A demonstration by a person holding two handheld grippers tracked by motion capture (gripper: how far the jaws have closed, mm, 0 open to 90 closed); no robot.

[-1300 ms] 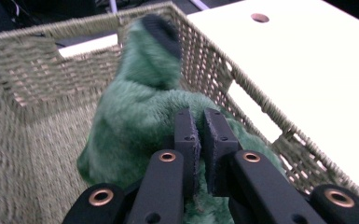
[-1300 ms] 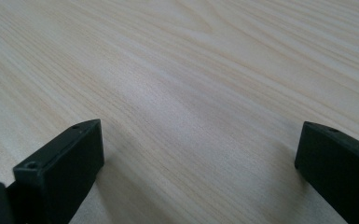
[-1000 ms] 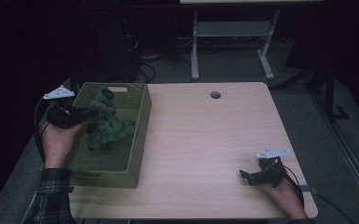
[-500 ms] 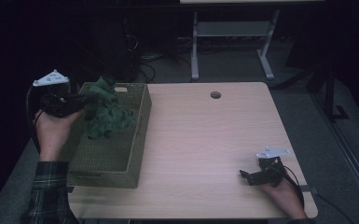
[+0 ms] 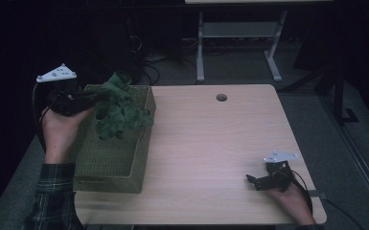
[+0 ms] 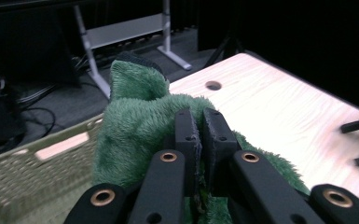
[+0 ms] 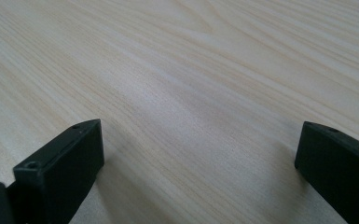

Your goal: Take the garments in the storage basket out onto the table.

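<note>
Left claw (image 5: 95, 98) clamped nearly shut on green fleece cloth (image 5: 120, 112), hanging lengthwise down over basket (image 5: 110, 165); right claw (image 5: 253, 180) wide open, empty, on desk (image 5: 211, 139).

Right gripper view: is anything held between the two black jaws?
No, the right gripper stands with its jaws wide apart over the bare wooden table, with nothing between them.

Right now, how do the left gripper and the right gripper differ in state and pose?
The left gripper is shut on the green cloth; the right gripper is open, with nothing between its jaws. The left gripper is held up over the basket, the cloth hanging from it; the right gripper sits low at the table, near its front edge. Both have black jaws and a grey plate on top.
</note>
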